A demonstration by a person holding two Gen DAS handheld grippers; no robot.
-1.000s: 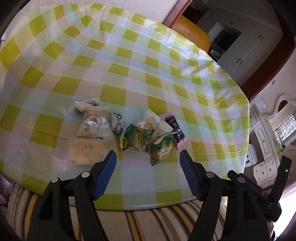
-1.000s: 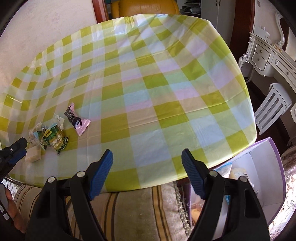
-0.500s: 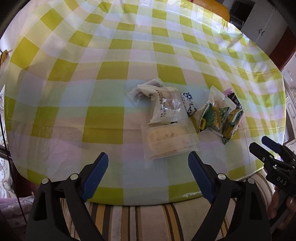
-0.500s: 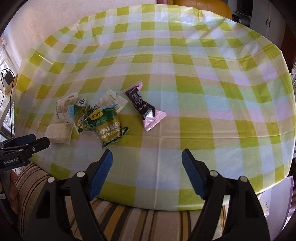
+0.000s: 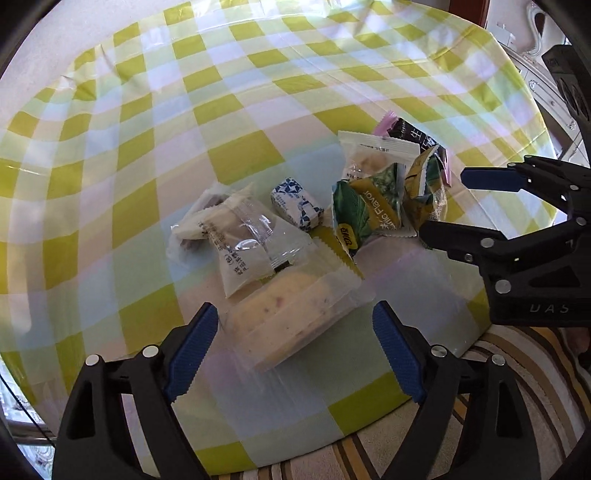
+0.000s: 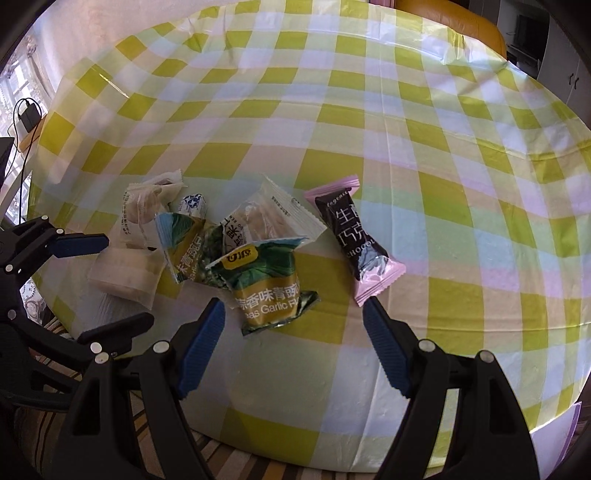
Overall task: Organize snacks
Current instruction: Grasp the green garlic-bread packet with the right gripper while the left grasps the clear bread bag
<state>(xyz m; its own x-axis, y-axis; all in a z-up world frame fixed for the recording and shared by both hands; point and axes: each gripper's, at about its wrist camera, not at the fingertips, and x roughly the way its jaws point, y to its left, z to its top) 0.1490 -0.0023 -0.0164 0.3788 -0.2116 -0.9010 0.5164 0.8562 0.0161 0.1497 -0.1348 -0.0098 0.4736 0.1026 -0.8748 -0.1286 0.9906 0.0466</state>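
Note:
Several wrapped snacks lie in a cluster near the front edge of the table. In the left wrist view, my left gripper (image 5: 291, 350) is open, its jaws on either side of a clear-wrapped pale cake (image 5: 288, 321). Behind it lie a white-wrapped pastry (image 5: 243, 243), a small blue-white candy (image 5: 295, 205) and green garlic-pea packs (image 5: 365, 214). In the right wrist view, my right gripper (image 6: 293, 349) is open just in front of a green garlic-pea pack (image 6: 267, 288). A pink-black chocolate bar (image 6: 356, 243) lies to its right. Each gripper shows in the other's view, the right gripper (image 5: 472, 206) and the left gripper (image 6: 107, 280).
The table wears a yellow-green checked plastic cloth (image 6: 369, 110). A striped cushion (image 5: 498, 424) lies below the front table edge. An orange chair (image 6: 450, 18) stands at the far side. A charger and cable (image 6: 27, 114) sit at the left.
Both grippers have moved in toward the snack cluster, which now looks much nearer. The left gripper now straddles the pale cake. Both stay open.

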